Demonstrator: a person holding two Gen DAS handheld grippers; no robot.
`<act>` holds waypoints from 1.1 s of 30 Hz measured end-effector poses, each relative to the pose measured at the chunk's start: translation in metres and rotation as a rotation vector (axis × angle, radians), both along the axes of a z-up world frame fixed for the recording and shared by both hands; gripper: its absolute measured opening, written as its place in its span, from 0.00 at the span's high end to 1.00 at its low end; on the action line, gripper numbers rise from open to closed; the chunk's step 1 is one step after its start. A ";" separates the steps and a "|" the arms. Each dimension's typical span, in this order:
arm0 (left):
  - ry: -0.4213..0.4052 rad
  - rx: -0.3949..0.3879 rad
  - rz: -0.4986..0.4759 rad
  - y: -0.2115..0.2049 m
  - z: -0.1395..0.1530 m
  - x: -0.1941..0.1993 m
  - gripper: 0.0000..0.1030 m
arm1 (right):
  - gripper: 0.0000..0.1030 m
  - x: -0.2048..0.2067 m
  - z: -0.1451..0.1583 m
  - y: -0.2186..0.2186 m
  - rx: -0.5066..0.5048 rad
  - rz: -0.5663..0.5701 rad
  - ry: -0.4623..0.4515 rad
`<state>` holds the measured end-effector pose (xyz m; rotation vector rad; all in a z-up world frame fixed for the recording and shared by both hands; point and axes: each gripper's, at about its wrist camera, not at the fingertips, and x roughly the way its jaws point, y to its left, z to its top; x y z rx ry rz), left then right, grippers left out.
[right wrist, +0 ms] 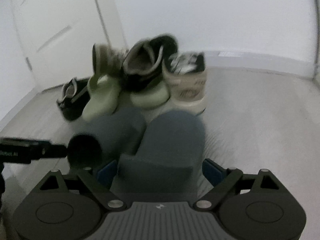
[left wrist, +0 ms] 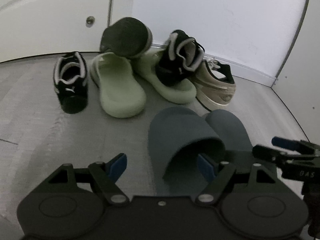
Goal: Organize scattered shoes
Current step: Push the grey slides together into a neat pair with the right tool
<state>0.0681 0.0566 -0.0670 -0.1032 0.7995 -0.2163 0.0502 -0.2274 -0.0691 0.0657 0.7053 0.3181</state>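
Your left gripper (left wrist: pixel 163 165) is straddling the left blue slipper (left wrist: pixel 180 138), jaws spread, pads apparently not pressing. Your right gripper (right wrist: pixel 159 172) is bracketing the right blue slipper (right wrist: pixel 172 138), loose; blur is hiding contact. Remaining shoes are crowding the wall (left wrist: pixel 220 16).

White "DAS" – right gripper (left wrist: pixel 294 152); "ReBot.AI" – left gripper (right wrist: pixel 30 150).

Dim, flat, cool light, shadows soft. Fisheye bends the walls (left wrist: pixel 220 20), with dark corners at 11 and 1 o'clock. The right view is smeared by motion blur, shoes (right wrist: pixel 140 80) indistinct; the left is sharper.
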 end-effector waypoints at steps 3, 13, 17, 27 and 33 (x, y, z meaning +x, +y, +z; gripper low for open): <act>-0.025 0.045 -0.017 0.008 0.008 -0.006 0.24 | 0.34 -0.006 0.009 0.012 -0.025 0.052 -0.048; -0.121 0.103 0.090 0.033 -0.002 -0.005 0.23 | 0.57 -0.020 0.010 0.067 -0.006 0.228 -0.001; -0.128 0.074 0.091 0.039 0.001 -0.006 0.23 | 0.57 -0.037 0.002 0.087 -0.037 0.283 0.104; -0.142 0.055 0.076 0.038 0.005 -0.011 0.23 | 0.56 -0.050 -0.018 0.070 0.011 0.236 0.336; -0.160 0.052 0.097 0.039 0.009 -0.012 0.23 | 0.54 -0.042 -0.023 0.080 0.043 0.283 0.333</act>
